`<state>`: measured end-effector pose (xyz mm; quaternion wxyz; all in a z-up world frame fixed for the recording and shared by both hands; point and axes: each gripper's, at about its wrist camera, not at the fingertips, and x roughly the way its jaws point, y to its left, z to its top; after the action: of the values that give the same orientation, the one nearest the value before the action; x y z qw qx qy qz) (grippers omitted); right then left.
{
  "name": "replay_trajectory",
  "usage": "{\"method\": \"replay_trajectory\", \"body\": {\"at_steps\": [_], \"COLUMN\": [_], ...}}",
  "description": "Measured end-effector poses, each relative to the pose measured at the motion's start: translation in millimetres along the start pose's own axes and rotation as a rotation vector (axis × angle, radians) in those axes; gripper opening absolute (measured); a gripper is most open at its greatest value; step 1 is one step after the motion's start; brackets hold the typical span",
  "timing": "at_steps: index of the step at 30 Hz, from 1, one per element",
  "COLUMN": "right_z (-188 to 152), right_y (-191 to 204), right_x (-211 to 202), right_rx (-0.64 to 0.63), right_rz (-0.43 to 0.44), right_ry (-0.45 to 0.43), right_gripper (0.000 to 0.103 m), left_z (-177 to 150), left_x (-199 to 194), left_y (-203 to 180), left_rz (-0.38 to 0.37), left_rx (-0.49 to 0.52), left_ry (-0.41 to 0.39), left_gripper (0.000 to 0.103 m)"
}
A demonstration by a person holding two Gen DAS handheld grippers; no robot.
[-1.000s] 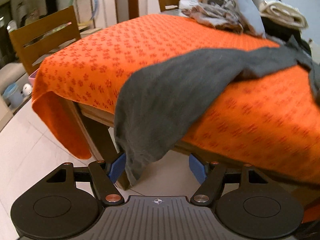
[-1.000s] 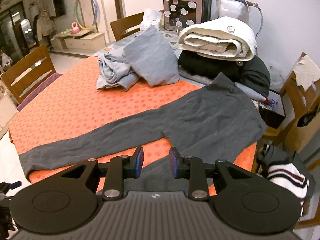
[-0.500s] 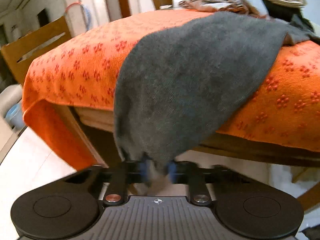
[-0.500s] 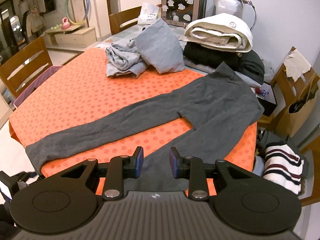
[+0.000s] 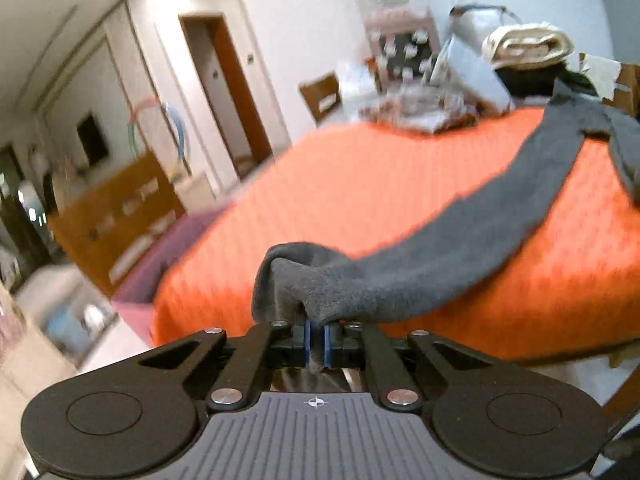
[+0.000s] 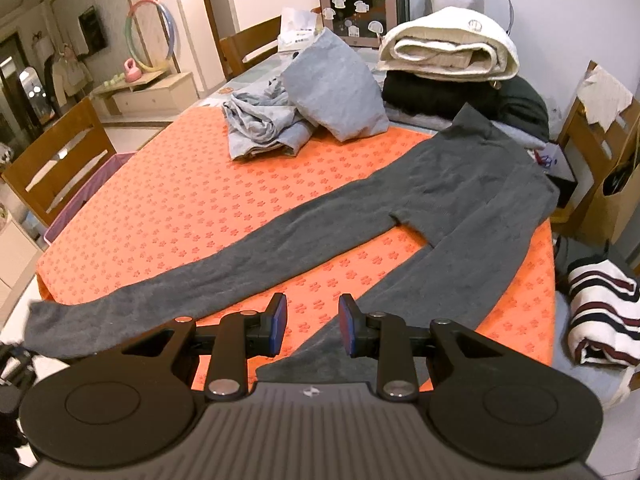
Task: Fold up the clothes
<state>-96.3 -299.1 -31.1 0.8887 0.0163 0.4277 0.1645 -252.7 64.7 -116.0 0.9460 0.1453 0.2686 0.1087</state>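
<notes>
Dark grey leggings (image 6: 440,196) lie spread over the orange tablecloth (image 6: 192,208), waist toward the far right, one long leg running to the near left corner. My left gripper (image 5: 316,340) is shut on that leg's cuff (image 5: 304,284), which bunches up above the blue pads and is lifted off the table edge. In the right wrist view the other leg (image 6: 400,304) hangs over the near edge, just beyond my right gripper (image 6: 312,326), which is open with nothing between its pads.
Crumpled light grey clothes (image 6: 304,108), a rolled cream blanket (image 6: 448,48) on dark garments and a small appliance (image 6: 356,0) crowd the table's far end. A striped folded garment (image 6: 600,312) sits at the right. Wooden chairs (image 6: 56,160) stand along the left side.
My left gripper shut on the hanging leg cuff and swung it up from below the table edge to table height. The right gripper drew slightly closer to the table and stayed open.
</notes>
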Motion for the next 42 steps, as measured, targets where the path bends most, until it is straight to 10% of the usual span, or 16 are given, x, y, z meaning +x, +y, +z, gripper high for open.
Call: {"method": "replay_trajectory", "body": {"at_steps": [10,18,29,34,42], "right_z": [15.6,23.3,24.9,37.3,62.5], "right_y": [-58.5,-113.3,-151.9,-140.5,-76.9], "right_x": [12.3,14.4,20.3,29.3,50.8], "right_rx": [0.037,0.068,0.063,-0.031,-0.231], "right_rz": [0.062,0.065,0.089,0.143,0.283], "right_ry": [-0.019,-0.031,-0.008,0.022,0.045], "right_gripper": [0.033,0.033,0.033,0.035,0.037], "left_z": [105.7,151.2,145.9,139.2,132.4], "left_x": [16.5,66.1,113.6,101.6,58.1], "left_y": [-70.8,-155.9,-229.0,-220.1,-176.9], "left_rz": [-0.012,-0.083,-0.184,-0.207,-0.207], "left_rx": [0.143,0.203,0.223,0.154,0.01], "left_ry": [-0.158,-0.093,0.066,0.113,0.122], "left_gripper": [0.009,0.009,0.02,0.053,0.059]}}
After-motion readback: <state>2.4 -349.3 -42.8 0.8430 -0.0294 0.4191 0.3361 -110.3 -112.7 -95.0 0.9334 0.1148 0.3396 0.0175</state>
